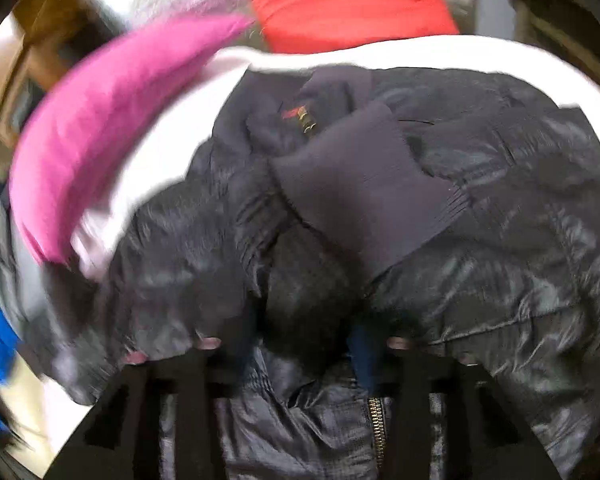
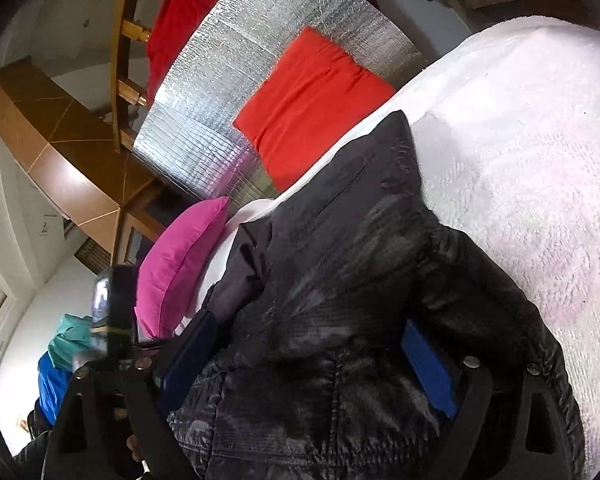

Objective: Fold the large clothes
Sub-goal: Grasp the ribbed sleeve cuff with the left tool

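Note:
A shiny black quilted jacket (image 1: 500, 216) with a dark ribbed cuff (image 1: 364, 196) and a brass zipper (image 1: 376, 424) lies bunched on a white fluffy blanket (image 1: 172, 148). My left gripper (image 1: 300, 344) is buried in the jacket's folds near the zipper; the fabric fills the space between its fingers. My right gripper (image 2: 312, 364) holds a thick fold of the same jacket (image 2: 340, 280) between its blue pads (image 2: 428, 364), lifted above the blanket (image 2: 520, 168).
A pink pillow (image 1: 112, 120) lies left of the jacket, also in the right wrist view (image 2: 180, 264). A red pillow (image 2: 312, 100) leans on a silver foil panel (image 2: 228, 80). A wooden shelf (image 2: 60, 160) and blue and teal clothes (image 2: 56, 372) are at the left.

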A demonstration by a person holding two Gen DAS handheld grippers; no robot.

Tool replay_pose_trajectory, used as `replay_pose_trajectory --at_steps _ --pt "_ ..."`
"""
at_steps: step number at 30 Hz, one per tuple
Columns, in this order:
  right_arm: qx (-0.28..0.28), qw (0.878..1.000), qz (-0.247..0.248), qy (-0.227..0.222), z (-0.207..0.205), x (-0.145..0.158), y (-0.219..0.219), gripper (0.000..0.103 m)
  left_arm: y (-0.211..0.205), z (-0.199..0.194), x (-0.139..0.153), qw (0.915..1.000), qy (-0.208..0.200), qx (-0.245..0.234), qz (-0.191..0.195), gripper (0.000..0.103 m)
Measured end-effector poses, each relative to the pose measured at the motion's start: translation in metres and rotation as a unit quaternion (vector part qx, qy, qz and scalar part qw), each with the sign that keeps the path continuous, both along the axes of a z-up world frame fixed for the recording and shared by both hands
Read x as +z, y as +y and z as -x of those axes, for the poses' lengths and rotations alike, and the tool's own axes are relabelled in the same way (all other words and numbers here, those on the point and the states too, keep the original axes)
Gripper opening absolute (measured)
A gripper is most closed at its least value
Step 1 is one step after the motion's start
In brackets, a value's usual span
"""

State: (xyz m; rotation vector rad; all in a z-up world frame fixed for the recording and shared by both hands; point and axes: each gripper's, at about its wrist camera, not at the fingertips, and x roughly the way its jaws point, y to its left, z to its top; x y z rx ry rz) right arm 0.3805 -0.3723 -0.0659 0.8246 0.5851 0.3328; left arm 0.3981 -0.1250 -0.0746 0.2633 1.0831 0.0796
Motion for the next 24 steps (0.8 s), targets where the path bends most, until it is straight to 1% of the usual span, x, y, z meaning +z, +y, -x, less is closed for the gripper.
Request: replay_pose_trajectory --at_steps 1,3,4,6,8,9,10,11,12,13,15,18,19,20,21,22,24 --pt "0.000 1.000 0.000 0.000 0.000 0.000 0.000 0.094 0.007 0.002 0.003 0.9998 -0.011 0.009 0.011 0.030" --pt "0.000 1.000 0.000 0.000 0.000 0.000 0.000 0.094 0.032 0.012 0.012 0.9966 -0.045 0.039 0.056 0.030" --pt "0.000 1.000 0.000 -0.001 0.000 0.000 0.000 0.094 0.049 0.020 0.015 0.9922 -0.060 0.060 0.092 0.030" --pt "0.000 1.000 0.002 0.000 -0.001 -0.001 0.001 0.094 0.076 0.034 0.012 0.9820 -0.070 0.084 0.154 0.030" --pt "0.000 1.000 0.004 0.001 -0.001 -0.001 0.001 0.094 0.093 0.044 0.008 0.9741 -0.080 0.109 0.181 0.030" --pt "0.000 1.000 0.005 0.001 -0.001 -0.001 0.002 0.094 0.103 0.048 0.005 0.9678 -0.081 0.121 0.206 0.032" --pt "0.000 1.000 0.006 0.002 -0.001 -0.001 0.002 0.094 0.115 0.052 0.001 0.9573 -0.080 0.141 0.240 0.033" --pt "0.000 1.000 0.007 0.002 -0.002 0.000 0.002 0.094 0.124 0.056 -0.003 0.9488 -0.079 0.158 0.262 0.035" --pt "0.000 1.000 0.009 0.003 -0.002 -0.001 0.003 0.094 0.129 0.058 -0.006 0.9438 -0.077 0.168 0.274 0.035" --pt "0.000 1.000 0.010 0.003 -0.002 -0.001 0.003 0.094 0.134 0.059 -0.010 0.9408 -0.074 0.170 0.284 0.036" --pt "0.000 1.000 0.012 0.004 -0.002 0.000 0.004 0.094 0.136 0.061 -0.012 0.9396 -0.073 0.166 0.290 0.036" --pt "0.000 1.000 0.014 0.004 -0.002 -0.001 0.004 0.094 0.146 0.060 -0.009 0.9361 -0.083 0.170 0.296 0.045" --pt "0.000 1.000 0.015 0.005 -0.002 -0.001 0.005 0.094 0.149 0.060 -0.008 0.9336 -0.085 0.174 0.301 0.051" --pt "-0.001 1.000 0.015 0.005 -0.002 -0.001 0.005 0.094 0.155 0.058 -0.009 0.9293 -0.084 0.178 0.312 0.056" --pt "-0.001 1.000 0.016 0.005 -0.002 -0.001 0.005 0.094 0.159 0.058 -0.010 0.9248 -0.079 0.183 0.324 0.058" --pt "-0.001 1.000 0.016 0.005 -0.002 -0.001 0.005 0.094 0.163 0.058 -0.010 0.9187 -0.075 0.188 0.339 0.059" --pt "-0.001 1.000 0.016 0.005 -0.002 -0.001 0.005 0.094 0.169 0.061 -0.007 0.9101 -0.080 0.197 0.356 0.060"
